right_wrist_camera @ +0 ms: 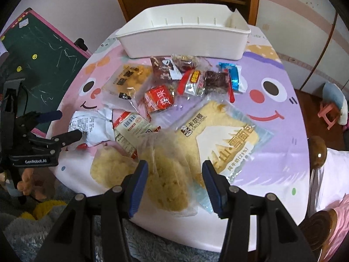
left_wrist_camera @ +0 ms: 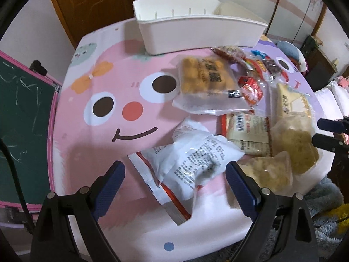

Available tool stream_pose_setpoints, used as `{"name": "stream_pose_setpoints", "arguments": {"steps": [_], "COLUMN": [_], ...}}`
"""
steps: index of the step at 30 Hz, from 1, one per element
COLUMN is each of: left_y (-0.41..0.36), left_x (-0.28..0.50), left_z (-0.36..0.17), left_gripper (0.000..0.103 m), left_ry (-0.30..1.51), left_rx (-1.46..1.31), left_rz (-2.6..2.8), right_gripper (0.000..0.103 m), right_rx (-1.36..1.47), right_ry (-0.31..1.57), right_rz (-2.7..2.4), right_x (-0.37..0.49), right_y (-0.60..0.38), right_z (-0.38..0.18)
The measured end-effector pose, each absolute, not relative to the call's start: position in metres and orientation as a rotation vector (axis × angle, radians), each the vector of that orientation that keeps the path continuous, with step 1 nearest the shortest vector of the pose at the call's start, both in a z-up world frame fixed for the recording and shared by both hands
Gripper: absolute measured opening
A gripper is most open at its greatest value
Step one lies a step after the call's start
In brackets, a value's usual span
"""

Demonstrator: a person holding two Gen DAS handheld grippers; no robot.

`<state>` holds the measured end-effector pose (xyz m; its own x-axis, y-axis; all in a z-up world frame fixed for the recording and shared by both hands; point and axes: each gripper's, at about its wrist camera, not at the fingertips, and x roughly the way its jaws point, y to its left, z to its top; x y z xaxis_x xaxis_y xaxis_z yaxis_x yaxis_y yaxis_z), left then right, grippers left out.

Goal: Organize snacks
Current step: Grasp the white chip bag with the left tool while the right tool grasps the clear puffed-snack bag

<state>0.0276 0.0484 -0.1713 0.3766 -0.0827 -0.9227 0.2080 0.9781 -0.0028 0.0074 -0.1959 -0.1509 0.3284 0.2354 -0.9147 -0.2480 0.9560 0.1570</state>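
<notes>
On the round table (right_wrist_camera: 283, 131) with its cartoon-face cloth, a heap of snack packets lies in front of a white plastic bin (right_wrist_camera: 185, 41), which stands at the far edge and holds none of them.

Both grippers point steeply down at the pile. The left gripper (left_wrist_camera: 175, 174) hovers over a white crinkled packet (left_wrist_camera: 189, 159) with red trim and small printed text; its blue-padded jaws stand wide apart on either side of the packet, and the pads do not press on it. In the right wrist view the same gripper (right_wrist_camera: 69, 124) shows from the side at the left edge of the table, fingers parted, its tips just beside the white packet (right_wrist_camera: 91, 126).

The right gripper (right_wrist_camera: 175, 174) hangs over a clear bag of pale yellow puffs (right_wrist_camera: 168, 174) at the near edge. Its jaws are parted, the bag lying between them, and neither pad touches it. Just to the right lies a large flat bread packet (right_wrist_camera: 224, 135) with a mountain print.

Farther back lie a clear pack of golden biscuits (left_wrist_camera: 202, 80), a red packet (right_wrist_camera: 159, 100), a barcoded cream packet (right_wrist_camera: 133, 131) and a blue wrapper (right_wrist_camera: 231, 76), crowded and overlapping near the bin.
</notes>
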Motion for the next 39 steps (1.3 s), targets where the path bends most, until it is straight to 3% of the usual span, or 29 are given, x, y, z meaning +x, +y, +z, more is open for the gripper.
{"name": "stream_pose_setpoints", "arguments": {"steps": [14,27,32,33,35,36,38,39], "left_y": [0.065,0.041,0.036,0.034,0.032,0.033,0.037,0.039], "left_x": [0.050,0.056,0.053,0.053,0.053,0.052,0.052,0.051], "left_z": [-0.206,-0.224,-0.221,-0.219,-0.217,-0.216,-0.213,-0.213], "left_gripper": [0.093,0.093,0.078,0.069,0.063,0.045,0.041,0.030], "left_ry": [1.274,1.312,1.298,1.294,1.292,1.286,1.283,1.284], "left_rx": [-0.011,0.047,0.046,0.048,0.034,0.032,0.004,-0.006], "left_rz": [-0.227,-0.255,-0.259,-0.253,-0.251,-0.247,-0.258,-0.263], "right_gripper": [0.052,0.049,0.045,0.044,0.039,0.039,0.038,0.037], "right_rx": [-0.074,-0.090,-0.091,-0.087,-0.074,-0.074,-0.077,-0.082], "right_ry": [1.252,1.269,1.263,1.263,1.256,1.256,1.248,1.244], "right_rz": [0.368,0.406,0.419,0.422,0.432,0.432,0.438,0.439], "right_x": [0.018,0.024,0.024,0.025,0.025,0.025,0.024,0.024], "right_y": [-0.174,-0.167,-0.165,-0.166,-0.166,-0.166,-0.166,-0.166], "right_z": [-0.171,-0.181,-0.181,-0.182,-0.182,-0.182,-0.180,-0.180]}}
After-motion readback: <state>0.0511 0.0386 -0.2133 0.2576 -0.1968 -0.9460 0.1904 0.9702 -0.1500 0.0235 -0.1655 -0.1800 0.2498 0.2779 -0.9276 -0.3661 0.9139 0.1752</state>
